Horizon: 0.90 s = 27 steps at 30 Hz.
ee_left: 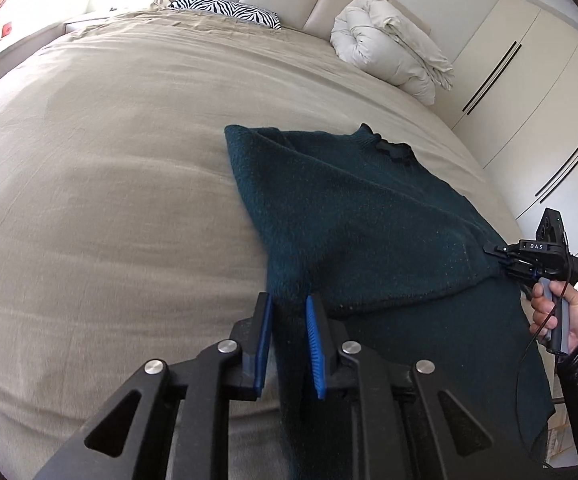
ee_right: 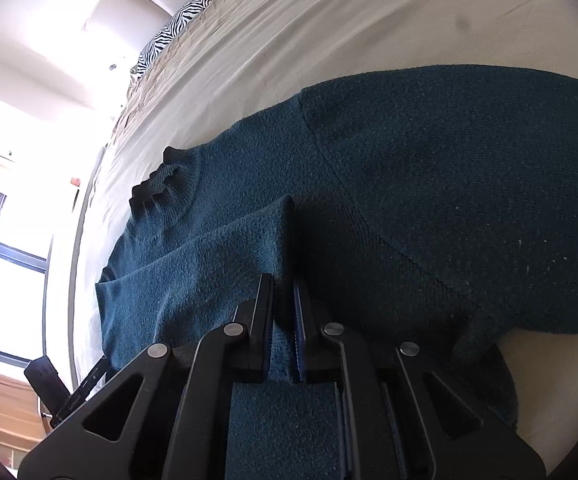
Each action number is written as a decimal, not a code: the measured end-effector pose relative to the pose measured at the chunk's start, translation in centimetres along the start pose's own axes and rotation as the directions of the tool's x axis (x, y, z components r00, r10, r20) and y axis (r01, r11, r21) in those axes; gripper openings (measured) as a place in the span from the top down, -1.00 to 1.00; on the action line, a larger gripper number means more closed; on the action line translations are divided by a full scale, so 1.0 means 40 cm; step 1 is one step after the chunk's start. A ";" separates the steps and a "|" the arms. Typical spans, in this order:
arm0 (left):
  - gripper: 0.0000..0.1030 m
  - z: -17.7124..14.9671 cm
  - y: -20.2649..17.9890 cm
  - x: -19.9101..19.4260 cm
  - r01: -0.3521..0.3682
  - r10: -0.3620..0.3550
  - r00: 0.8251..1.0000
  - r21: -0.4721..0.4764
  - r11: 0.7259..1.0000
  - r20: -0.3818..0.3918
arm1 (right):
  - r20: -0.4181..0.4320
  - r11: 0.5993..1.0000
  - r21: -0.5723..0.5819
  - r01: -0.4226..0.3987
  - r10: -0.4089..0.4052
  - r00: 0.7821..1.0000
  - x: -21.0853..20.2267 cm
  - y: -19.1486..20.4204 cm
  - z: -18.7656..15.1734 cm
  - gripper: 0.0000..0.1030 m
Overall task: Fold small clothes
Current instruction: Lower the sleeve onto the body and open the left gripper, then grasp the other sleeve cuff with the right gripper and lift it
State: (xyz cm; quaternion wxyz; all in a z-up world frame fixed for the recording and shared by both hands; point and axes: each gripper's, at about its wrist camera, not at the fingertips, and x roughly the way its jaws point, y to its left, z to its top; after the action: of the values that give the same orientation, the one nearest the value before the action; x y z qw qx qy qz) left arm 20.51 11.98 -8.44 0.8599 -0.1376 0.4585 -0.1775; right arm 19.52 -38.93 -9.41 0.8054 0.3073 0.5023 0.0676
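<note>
Bedroom setup, big beige bed [ee_left: 109,152] as the work surface. Left gripper [ee_left: 287,322] has its blue pads pinched onto the sweater's near edge at about 6 o'clock, knit sitting between them. Right gripper [ee_right: 283,292] is clamped on a folded sleeve edge, over at 3 o'clock in the left view. Dark green sweater [ee_left: 349,208] lies flat mid-bed, collar toward 12. Probably both hold edges so the fold stays even. Rolled duvet [ee_left: 393,44] and zebra pillow [ee_left: 229,10] sit well apart near the headboard.
</note>
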 end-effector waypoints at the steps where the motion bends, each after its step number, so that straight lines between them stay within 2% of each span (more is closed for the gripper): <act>1: 0.66 -0.006 -0.003 -0.007 -0.001 0.001 1.000 -0.005 1.000 0.000 | 0.003 1.000 -0.006 0.008 -0.008 1.000 0.000 0.001 0.001 0.83; 4: 0.66 -0.033 -0.030 -0.034 -0.015 0.015 1.000 0.000 1.000 0.012 | 0.009 1.000 -0.013 0.025 -0.025 1.000 0.002 0.005 0.005 0.83; 6: 0.47 -0.061 -0.050 -0.054 -0.017 0.016 1.000 0.006 1.000 0.023 | 0.010 1.000 -0.011 0.024 -0.024 1.000 0.006 0.006 0.009 0.83; 9: 0.38 -0.095 -0.074 -0.079 -0.010 0.010 0.999 0.004 1.000 0.040 | 0.010 1.000 -0.003 0.009 -0.009 1.000 0.014 0.006 0.012 0.83; 14: 0.38 -0.129 -0.116 -0.089 0.036 -0.036 0.999 0.004 0.999 0.017 | 0.029 0.999 -0.020 0.029 -0.029 0.999 0.010 0.000 0.013 0.83; 17: 0.37 -0.148 -0.147 -0.089 0.060 -0.060 0.998 0.010 0.998 0.004 | 0.072 0.999 -0.005 0.049 -0.048 0.996 -0.009 -0.014 0.017 0.83; 19: 0.29 -0.158 -0.161 -0.087 0.068 -0.068 0.998 0.006 0.998 -0.002 | 0.106 0.996 0.012 0.083 -0.084 0.991 -0.030 -0.032 0.020 0.83; 23: 0.01 -0.173 -0.198 -0.090 0.092 -0.092 0.996 0.016 0.996 0.001 | 0.176 0.997 0.070 0.015 -0.027 0.984 -0.123 -0.090 0.013 0.81; 24: -0.08 -0.175 -0.206 -0.093 0.098 -0.098 0.995 0.020 0.995 0.008 | 0.216 0.997 0.072 0.012 -0.028 0.976 -0.161 -0.107 0.005 0.76; 25: -0.12 -0.176 -0.212 -0.097 0.099 -0.099 0.995 0.021 0.995 0.017 | 0.262 0.997 0.080 0.018 -0.038 0.964 -0.206 -0.130 -0.007 0.54; 26: -0.25 -0.176 -0.218 -0.100 0.099 -0.100 0.995 0.021 0.995 0.028 | 0.305 0.995 0.103 0.016 -0.046 0.951 -0.252 -0.160 -0.022 0.18; 27: -0.35 -0.176 -0.224 -0.104 0.102 -0.103 0.994 0.019 0.995 0.042 | 0.345 0.990 0.138 0.002 -0.050 0.937 -0.295 -0.195 -0.038 -0.05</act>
State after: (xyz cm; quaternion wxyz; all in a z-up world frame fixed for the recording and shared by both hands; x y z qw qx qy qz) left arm 10.85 5.20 -5.62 0.8603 -0.1573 0.4309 -0.2222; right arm 10.93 -49.48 -5.19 0.8596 0.3615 0.3597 -0.0328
